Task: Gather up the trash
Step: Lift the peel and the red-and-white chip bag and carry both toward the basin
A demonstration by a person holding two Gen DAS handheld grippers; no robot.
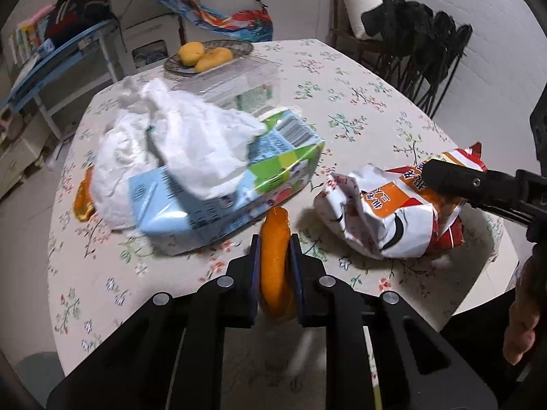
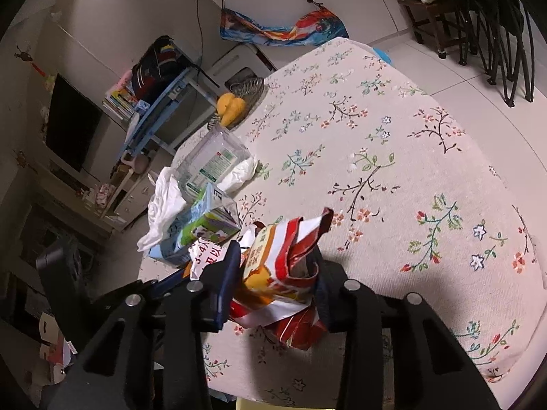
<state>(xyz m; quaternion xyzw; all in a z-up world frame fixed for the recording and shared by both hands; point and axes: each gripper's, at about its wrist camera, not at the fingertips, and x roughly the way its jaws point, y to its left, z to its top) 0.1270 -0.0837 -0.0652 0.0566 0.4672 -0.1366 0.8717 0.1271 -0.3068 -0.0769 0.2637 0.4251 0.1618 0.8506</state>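
My left gripper (image 1: 275, 239) is shut on an orange fruit peel (image 1: 275, 259), held just above the near edge of the floral table (image 1: 359, 102). My right gripper (image 2: 273, 253) is shut on a crumpled red, white and orange snack wrapper (image 2: 273, 273); the wrapper also shows in the left wrist view (image 1: 386, 212), to the right of the left gripper. A blue and green carton (image 1: 225, 184) lies on the table with crumpled white tissue (image 1: 171, 143) on it. Another orange peel (image 1: 83, 198) lies at the table's left edge. A clear plastic box (image 1: 239, 82) sits behind the carton.
A glass plate with yellow mangoes (image 1: 205, 56) stands at the far side of the table. Black folding chairs (image 1: 427, 51) stand to the right. A blue shelf (image 1: 58, 58) with clothes and books stands to the left, beyond the table edge.
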